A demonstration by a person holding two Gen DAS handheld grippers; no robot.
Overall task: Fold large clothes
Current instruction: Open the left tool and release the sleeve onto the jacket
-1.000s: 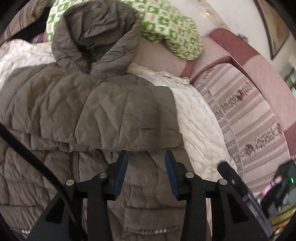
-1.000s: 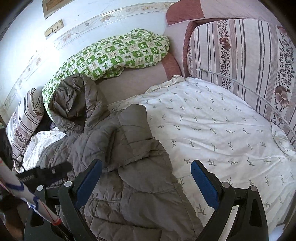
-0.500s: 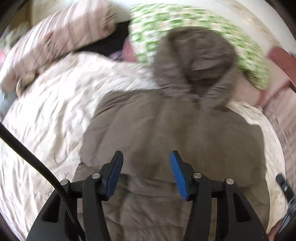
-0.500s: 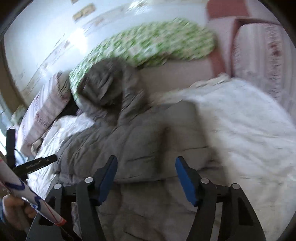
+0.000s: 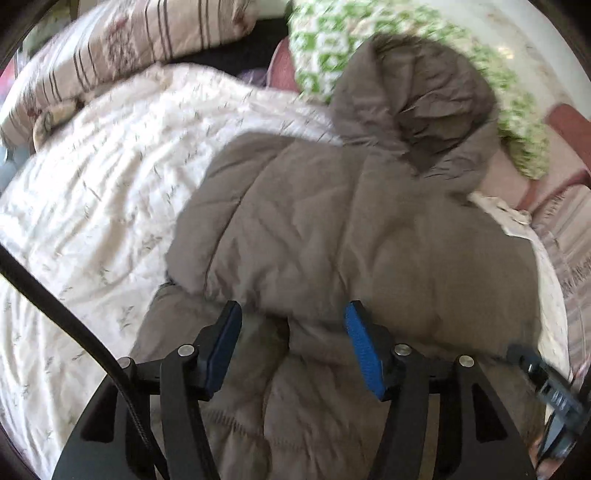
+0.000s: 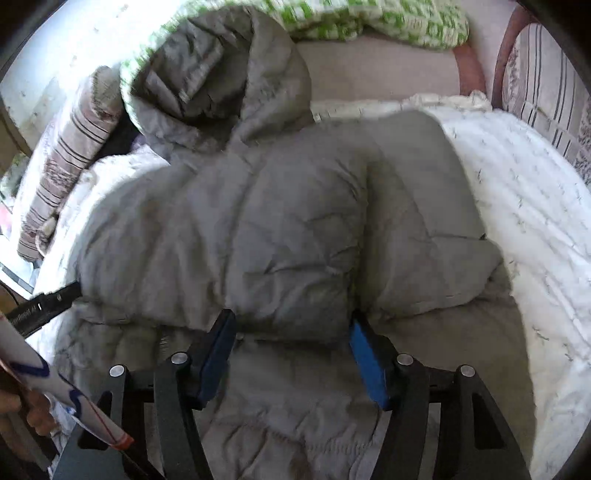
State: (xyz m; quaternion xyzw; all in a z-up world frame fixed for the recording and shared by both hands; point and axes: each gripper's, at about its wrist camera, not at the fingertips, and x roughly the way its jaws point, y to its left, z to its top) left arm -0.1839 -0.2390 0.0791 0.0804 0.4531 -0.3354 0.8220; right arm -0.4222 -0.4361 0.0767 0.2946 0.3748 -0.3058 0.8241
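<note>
1. The grey hooded puffer jacket (image 6: 258,229) lay on the bed's white quilt (image 6: 517,206), around the middle of the bed. Both sleeves were folded in across its chest.
2. Its long axis ran from the bed's near edge to the head end. The hood (image 6: 221,74) pointed at the headboard side, resting against the green patterned pillow (image 6: 406,22).
3. The left gripper (image 5: 291,314) had just been opening. Its jaws stood spread over the lower edge of the folded sleeve, and no fabric was clearly pinched between them.
4. The right gripper (image 6: 291,325) hung half spread above the same edge, with puffy fabric bulging between its pads (image 6: 365,354). Whether they pressed on it could not be told.
5. Risk, as a judgement: the slippery, thick padding could spring back, so a shallow pinch might catch only the sleeve layer and undo the fold.
6. Uneven lifting by the two grippers would skew the hem-to-hood fold.
</note>
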